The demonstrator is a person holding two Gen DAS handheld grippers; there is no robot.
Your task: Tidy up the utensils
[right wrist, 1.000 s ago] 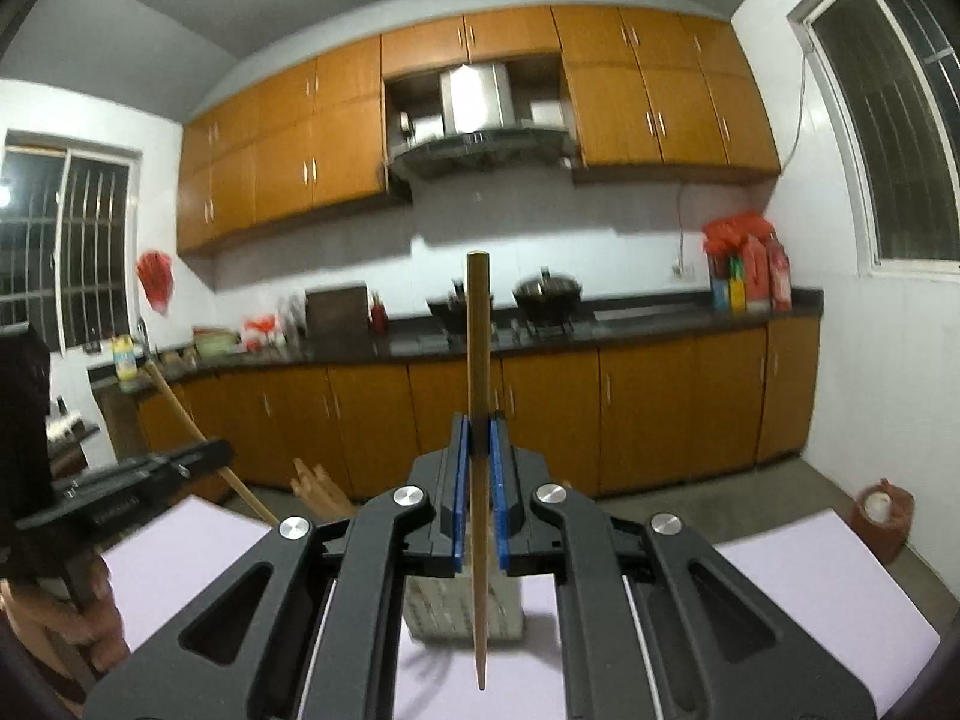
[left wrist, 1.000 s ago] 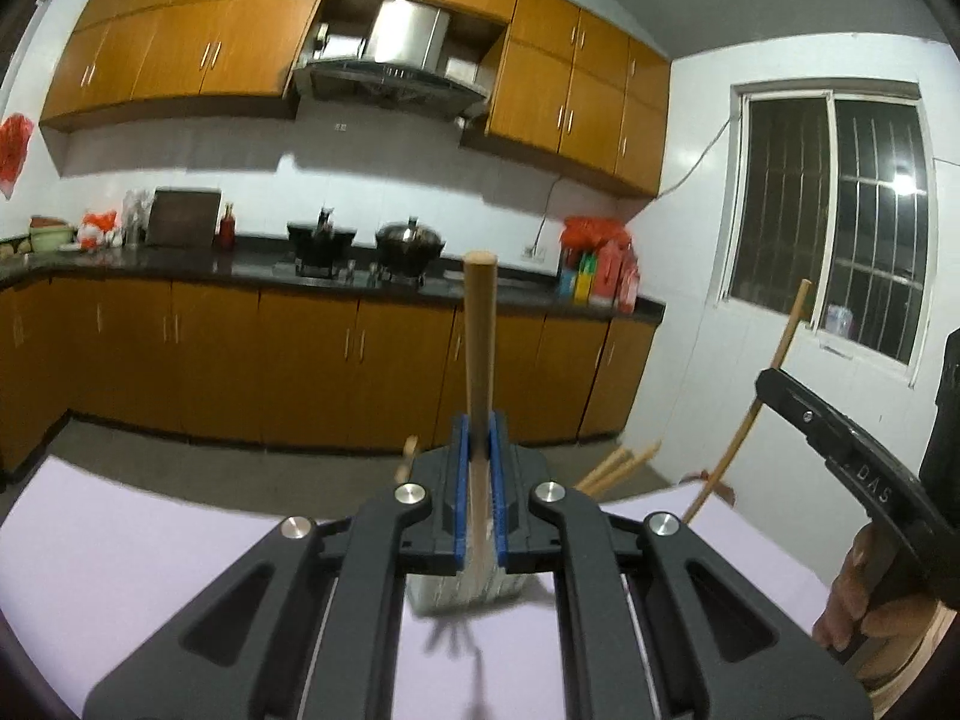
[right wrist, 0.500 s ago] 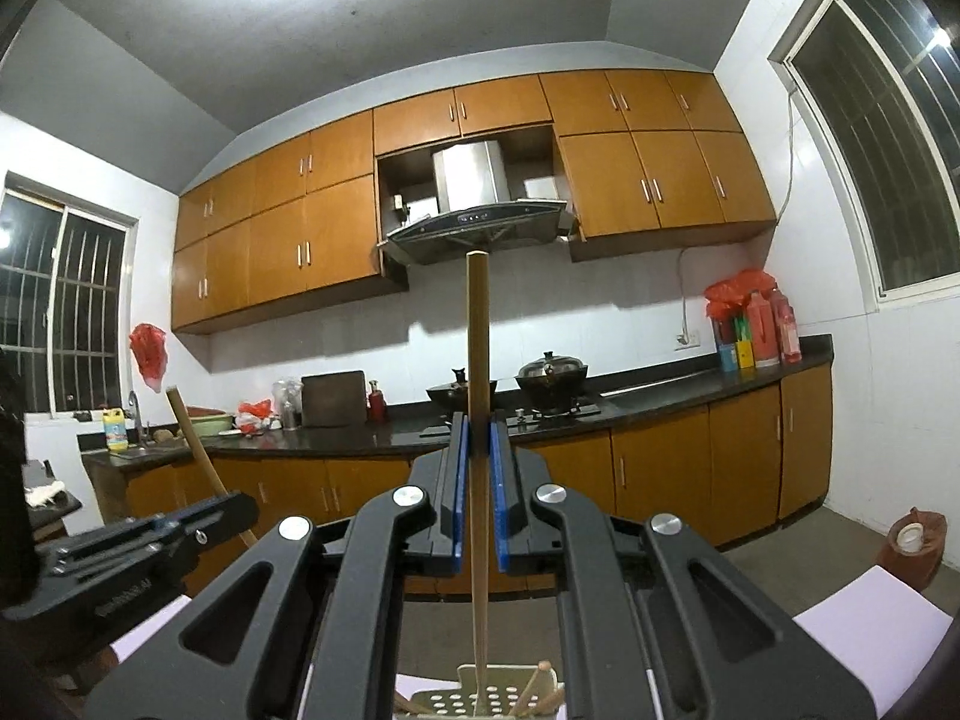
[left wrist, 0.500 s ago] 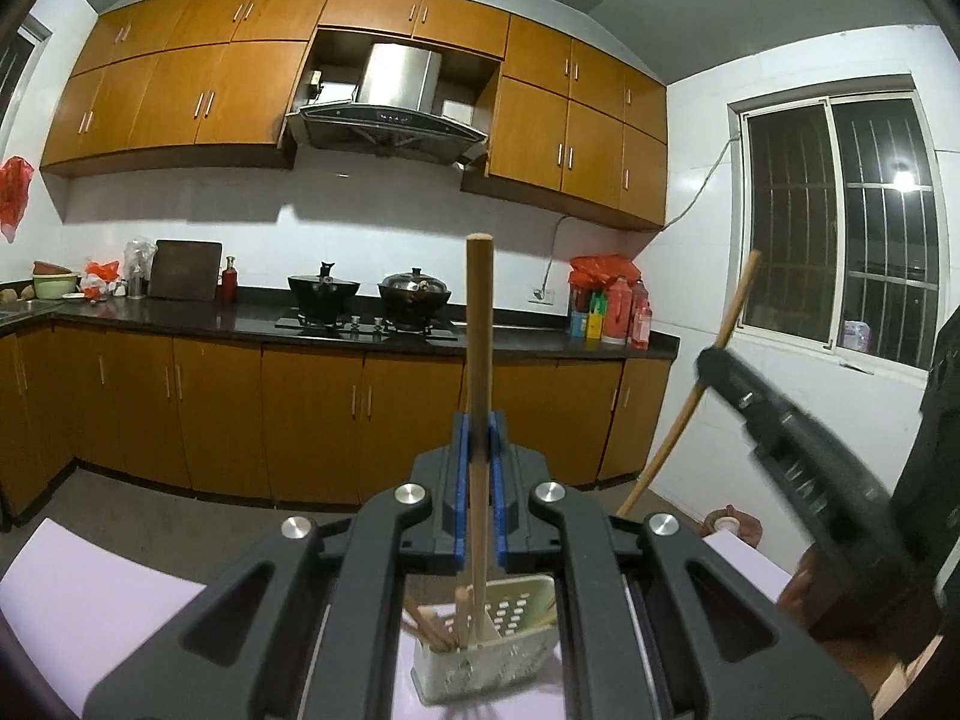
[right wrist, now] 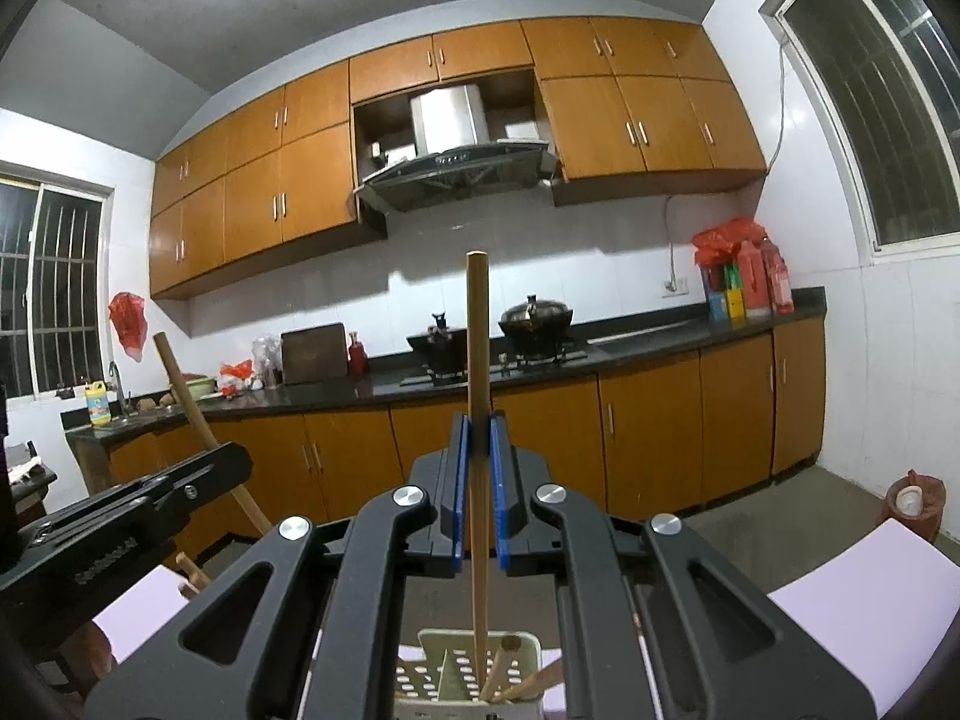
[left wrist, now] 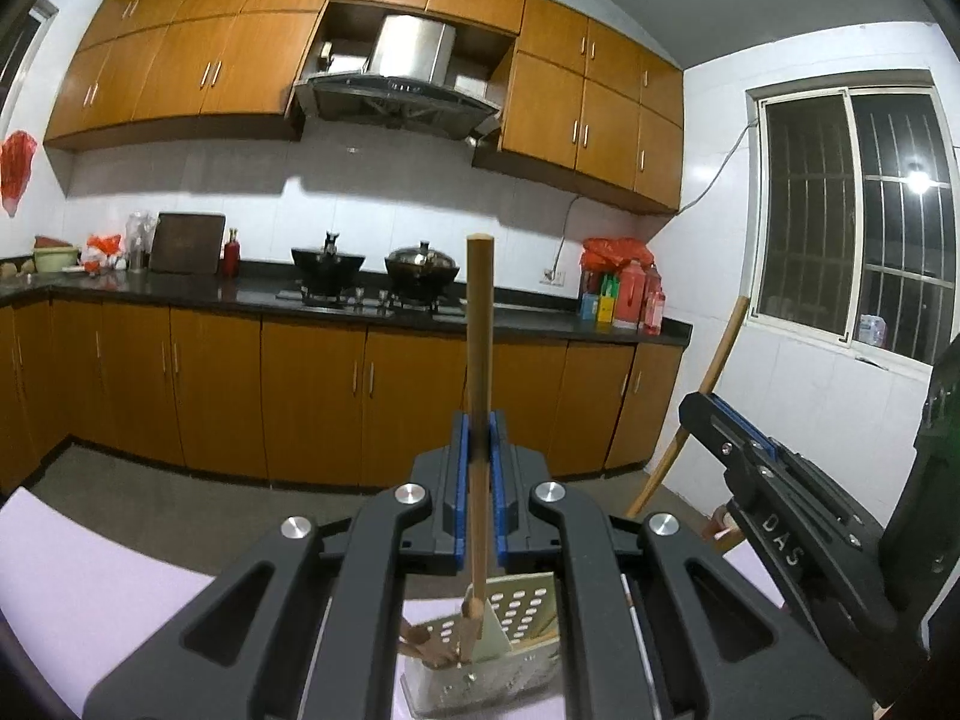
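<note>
My left gripper (left wrist: 479,420) is shut on an upright wooden chopstick (left wrist: 480,324). Its lower end reaches into a pale perforated utensil holder (left wrist: 525,606) just below the jaws, where several wooden sticks stand. My right gripper (right wrist: 478,426) is shut on a second chopstick (right wrist: 477,336), whose tip dips into the same holder (right wrist: 438,645). Each wrist view shows the other tool. The right gripper (left wrist: 720,426) appears at the right with its slanted chopstick (left wrist: 717,360). The left gripper (right wrist: 222,468) appears at the left with its chopstick (right wrist: 186,396).
The holder stands on a table covered with a lilac mat (left wrist: 90,576) (right wrist: 870,588). Beyond it are the floor, brown base cabinets (left wrist: 312,396), a dark counter with pots (right wrist: 534,315), and barred windows (left wrist: 852,216). A small jar (right wrist: 912,501) sits on the floor at the right.
Both grippers, still shut on their chopsticks, have moved over the holder and sunk. The holder now sits close under the jaws with both lower tips inside it.
</note>
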